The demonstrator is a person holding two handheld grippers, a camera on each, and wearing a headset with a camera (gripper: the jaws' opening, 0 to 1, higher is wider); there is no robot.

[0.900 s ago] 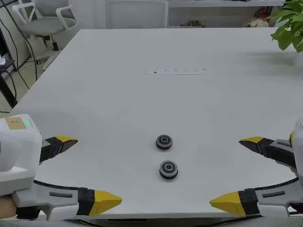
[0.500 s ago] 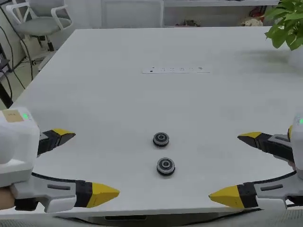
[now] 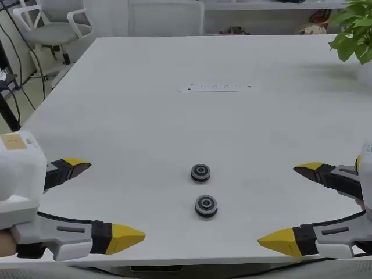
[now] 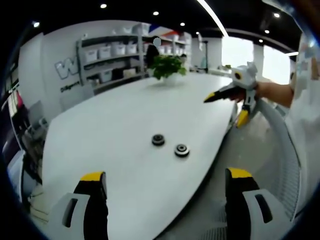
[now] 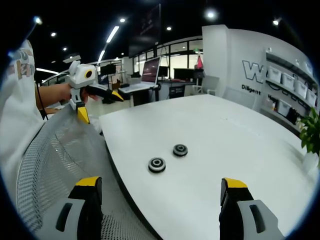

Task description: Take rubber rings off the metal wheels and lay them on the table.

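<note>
**Jaws apart, nothing held**

The white table (image 3: 174, 116) stretches ahead; the left gripper (image 3: 114, 200) and right gripper (image 3: 279, 204) hover over its near edge, jaws spread wide; between them lie the far wheel (image 3: 200, 172) and near wheel (image 3: 206, 206), well apart from both grippers, each wearing its dark rubber ring (image 3: 193, 173).

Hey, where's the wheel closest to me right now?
In the head view the near wheel lies on the table by its front edge, just this side of the far wheel, between the left gripper and right gripper.
</note>
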